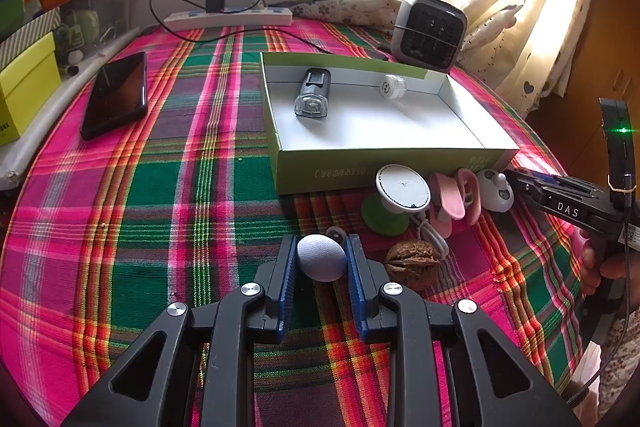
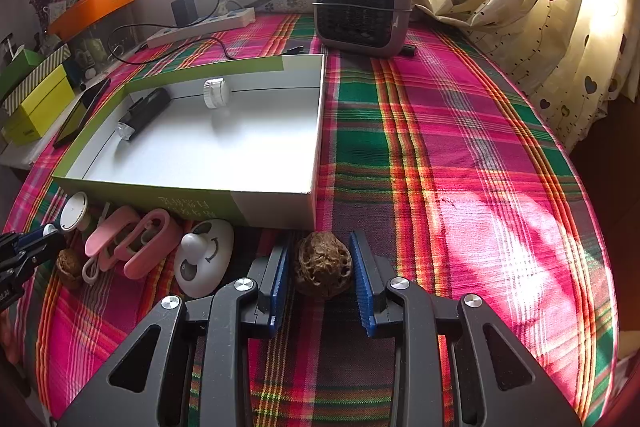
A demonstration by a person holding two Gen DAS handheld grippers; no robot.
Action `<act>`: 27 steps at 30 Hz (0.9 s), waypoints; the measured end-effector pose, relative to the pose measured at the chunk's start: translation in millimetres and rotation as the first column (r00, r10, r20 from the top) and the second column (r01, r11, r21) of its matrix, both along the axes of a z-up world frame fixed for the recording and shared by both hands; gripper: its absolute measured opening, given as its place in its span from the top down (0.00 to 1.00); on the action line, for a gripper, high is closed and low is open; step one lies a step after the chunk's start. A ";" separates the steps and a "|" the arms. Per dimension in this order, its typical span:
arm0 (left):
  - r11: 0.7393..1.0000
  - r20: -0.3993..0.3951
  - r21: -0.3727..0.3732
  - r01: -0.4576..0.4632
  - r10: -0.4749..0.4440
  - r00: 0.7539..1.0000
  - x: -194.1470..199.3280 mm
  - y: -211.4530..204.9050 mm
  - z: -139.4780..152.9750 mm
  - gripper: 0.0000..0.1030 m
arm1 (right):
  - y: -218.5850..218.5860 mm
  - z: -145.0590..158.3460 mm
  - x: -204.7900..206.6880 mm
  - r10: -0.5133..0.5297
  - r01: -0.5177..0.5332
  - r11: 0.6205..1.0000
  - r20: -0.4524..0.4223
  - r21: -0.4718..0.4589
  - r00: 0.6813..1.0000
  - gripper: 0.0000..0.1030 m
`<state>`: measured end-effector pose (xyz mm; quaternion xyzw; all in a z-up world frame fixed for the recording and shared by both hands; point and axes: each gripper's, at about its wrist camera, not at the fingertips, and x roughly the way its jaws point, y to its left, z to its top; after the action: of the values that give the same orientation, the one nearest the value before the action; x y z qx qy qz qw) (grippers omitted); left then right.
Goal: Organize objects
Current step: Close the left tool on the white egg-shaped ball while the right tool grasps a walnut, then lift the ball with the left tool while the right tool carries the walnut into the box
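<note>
While the left gripper (image 1: 321,251) clenches a pale grey ball (image 1: 321,257) just above the plaid cloth (image 1: 160,187), the right gripper (image 2: 322,251) clasps a walnut (image 2: 323,264) beside the green box (image 2: 192,205), which holds a bike light (image 1: 313,92) and a white cap (image 1: 393,86).

The green disc (image 1: 380,221) sits half hidden under the white round charger (image 1: 403,188); print on the box wall (image 1: 296,173) is too blurred to read; the second walnut (image 2: 69,267) is partly masked by left tongs (image 2: 24,247).
</note>
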<state>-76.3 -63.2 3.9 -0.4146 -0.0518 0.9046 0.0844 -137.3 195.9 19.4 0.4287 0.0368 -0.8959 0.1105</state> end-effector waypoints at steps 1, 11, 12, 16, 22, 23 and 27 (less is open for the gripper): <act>1.000 0.000 0.002 -0.002 0.002 1.000 0.2 -0.2 0.1 0.79 | 0.2 0.1 -0.3 0.000 0.000 1.000 0.000 0.000 1.000 0.70; 1.000 -0.032 0.011 0.003 -0.003 0.999 0.2 -3.0 14.2 0.79 | 1.4 4.2 3.2 -0.010 0.010 1.000 -0.014 0.004 1.000 0.70; 1.000 -0.036 0.013 0.004 -0.003 0.999 0.5 -2.7 16.4 0.79 | 1.9 6.0 3.9 -0.010 0.011 1.000 -0.018 0.003 1.000 0.70; 1.000 -0.054 0.018 0.011 -0.010 0.998 3.0 -3.7 25.5 0.79 | 4.9 14.7 6.0 -0.019 0.018 1.000 -0.037 -0.007 0.999 0.70; 0.999 -0.083 0.016 0.040 -0.038 0.996 -6.4 0.8 41.9 0.79 | 5.0 30.9 6.1 -0.014 0.013 1.000 -0.071 -0.021 0.997 0.70; 0.999 -0.085 0.013 0.045 -0.044 0.995 -9.1 2.9 44.0 0.79 | 4.0 33.2 6.1 -0.012 0.010 1.000 -0.077 -0.024 0.997 0.70; 0.998 -0.089 0.020 0.067 -0.065 0.994 -21.1 8.0 51.1 0.79 | -1.0 40.8 2.4 0.003 -0.005 1.000 -0.091 -0.025 0.996 0.70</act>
<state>-97.4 -55.2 55.1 -0.3746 -0.0448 0.9181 0.1212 -134.9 194.9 60.2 0.3858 0.0312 -0.9147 0.1160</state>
